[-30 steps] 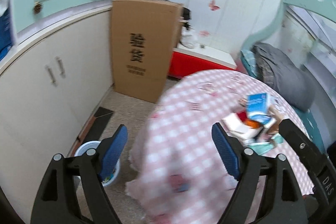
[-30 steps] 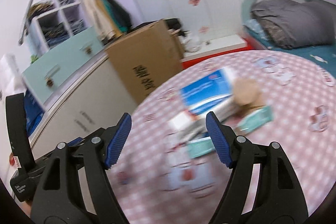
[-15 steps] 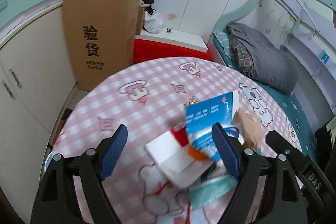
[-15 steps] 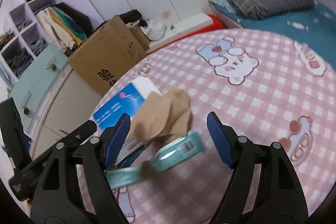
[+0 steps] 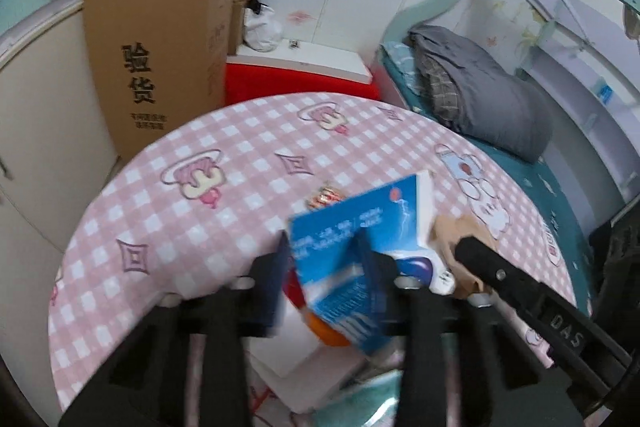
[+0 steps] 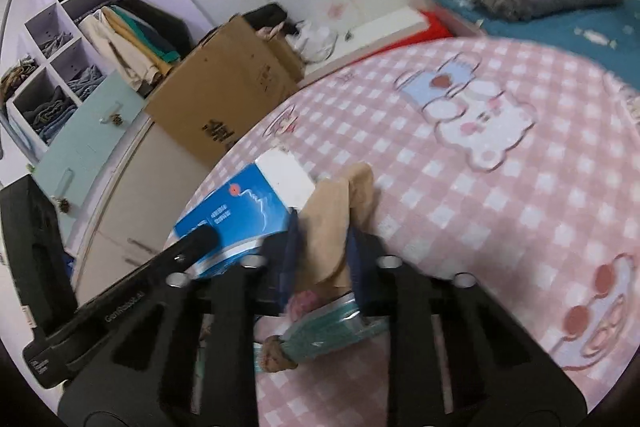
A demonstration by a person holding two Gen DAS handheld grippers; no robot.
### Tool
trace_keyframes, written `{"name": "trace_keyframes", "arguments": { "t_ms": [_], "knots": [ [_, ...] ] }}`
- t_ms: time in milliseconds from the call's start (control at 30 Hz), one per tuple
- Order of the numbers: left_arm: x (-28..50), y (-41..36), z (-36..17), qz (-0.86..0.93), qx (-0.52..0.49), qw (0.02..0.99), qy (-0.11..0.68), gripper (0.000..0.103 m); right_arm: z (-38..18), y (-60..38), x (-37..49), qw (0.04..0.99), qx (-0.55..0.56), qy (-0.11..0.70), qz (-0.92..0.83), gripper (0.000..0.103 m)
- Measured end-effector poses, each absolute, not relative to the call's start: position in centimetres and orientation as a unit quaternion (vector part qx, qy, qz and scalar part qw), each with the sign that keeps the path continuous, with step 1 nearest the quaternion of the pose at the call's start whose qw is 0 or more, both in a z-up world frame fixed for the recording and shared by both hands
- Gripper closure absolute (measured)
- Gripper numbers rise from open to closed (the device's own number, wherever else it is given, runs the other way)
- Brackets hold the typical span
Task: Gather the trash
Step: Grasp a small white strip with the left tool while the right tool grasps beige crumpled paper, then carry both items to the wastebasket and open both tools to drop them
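On the round table with the pink checked cloth (image 5: 192,227), a small heap of trash lies near the edge closest to both cameras. The left gripper (image 5: 322,267) has just been closing, and its 2 blue pads now press on the blue-and-white carton (image 5: 360,223), whose small white print is too blurred to read. Beneath the carton lie a white box (image 5: 296,359) and a teal packet (image 5: 360,403); a small red-and-gold wrapper (image 5: 325,195) sits on the cloth just beyond. The right gripper (image 6: 320,259) has also just been closing and pinches the tan crumpled paper (image 6: 332,219) between its pads, just beside the carton. In the left view the right tool's black arm reads "DAS" (image 5: 568,331). Against the cabinets stands a cardboard box (image 5: 160,39) printed "验货" in large black characters, with smaller illegible lines below.
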State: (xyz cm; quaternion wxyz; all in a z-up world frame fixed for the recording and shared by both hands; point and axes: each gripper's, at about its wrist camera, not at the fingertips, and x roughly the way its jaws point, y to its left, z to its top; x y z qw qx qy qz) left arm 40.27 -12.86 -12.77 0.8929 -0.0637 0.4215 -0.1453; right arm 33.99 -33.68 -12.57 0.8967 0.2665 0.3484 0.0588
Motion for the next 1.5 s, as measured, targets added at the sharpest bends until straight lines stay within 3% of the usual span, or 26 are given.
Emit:
{"name": "trace_keyframes", "arguments": {
  "t_ms": [33,133,333,700,967,1233,1500],
  "knots": [
    [39.9,-12.9,-12.5,-0.146,-0.061,0.897,0.412,0.084,-12.4,-33.8,33.7,0.898,0.268,0.343,0.059,0.097],
    [39.1,-12.6,-11.5,-0.166,-0.082,0.898,0.400,0.091,-11.7,-34.0,32.9,0.906,0.262,0.330,0.053,0.098],
    [36.8,-11.8,-9.1,-0.173,-0.105,0.907,0.369,0.099,-9.4,-33.7,30.6,0.917,0.255,0.303,0.058,0.098],
    [31.5,-6.8,-4.4,-0.174,-0.151,0.920,0.317,0.099,-4.2,-27.9,27.2,0.925,0.231,0.276,0.119,0.098],
    [27.6,1.1,-3.0,-0.116,-0.173,0.933,0.294,0.099,-2.1,-19.9,26.4,0.922,0.198,0.280,0.178,0.098],
    [24.7,11.2,-4.1,-0.036,-0.198,0.934,0.295,0.099,-2.2,-9.3,26.7,0.904,0.165,0.304,0.252,0.098],
    [23.7,20.6,-8.1,0.055,-0.227,0.923,0.307,0.099,-5.7,0.9,27.8,0.876,0.121,0.351,0.308,0.098]
  ]
}}
